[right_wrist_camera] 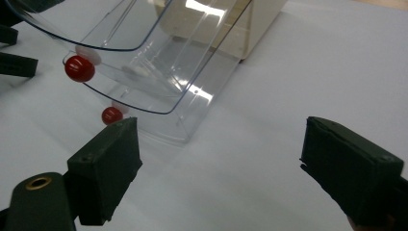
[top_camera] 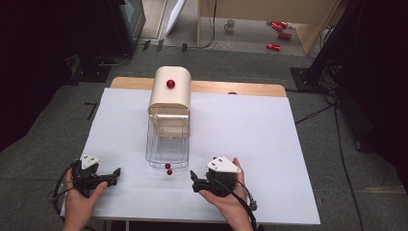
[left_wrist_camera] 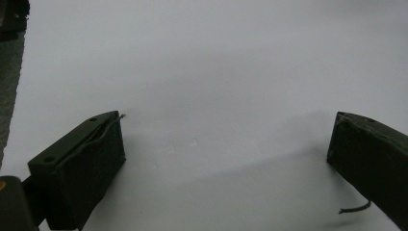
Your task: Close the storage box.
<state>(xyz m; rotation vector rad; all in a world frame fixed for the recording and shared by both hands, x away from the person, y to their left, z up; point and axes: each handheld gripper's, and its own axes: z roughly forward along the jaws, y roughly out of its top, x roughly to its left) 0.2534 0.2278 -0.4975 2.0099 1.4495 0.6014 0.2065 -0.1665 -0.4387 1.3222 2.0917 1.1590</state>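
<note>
Now the cream box [top_camera: 169,90] near the table's [top_camera: 269,144] far edge has its two clear drawers [top_camera: 167,144] pulled out, and I can't tell what's inside. Both the left gripper [top_camera: 117,172] and right gripper [top_camera: 193,174] gape wide near the front edge, holding nothing.

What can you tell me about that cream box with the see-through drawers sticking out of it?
The cream box looks like a small plastic cabinet with a rounded top and a red knob on it. It stands upright toward the far side of the white table. Two clear drawers, stacked, are pulled out toward the person, and each has a small red knob at its front. They look empty. Both grippers are apart from it.
</note>
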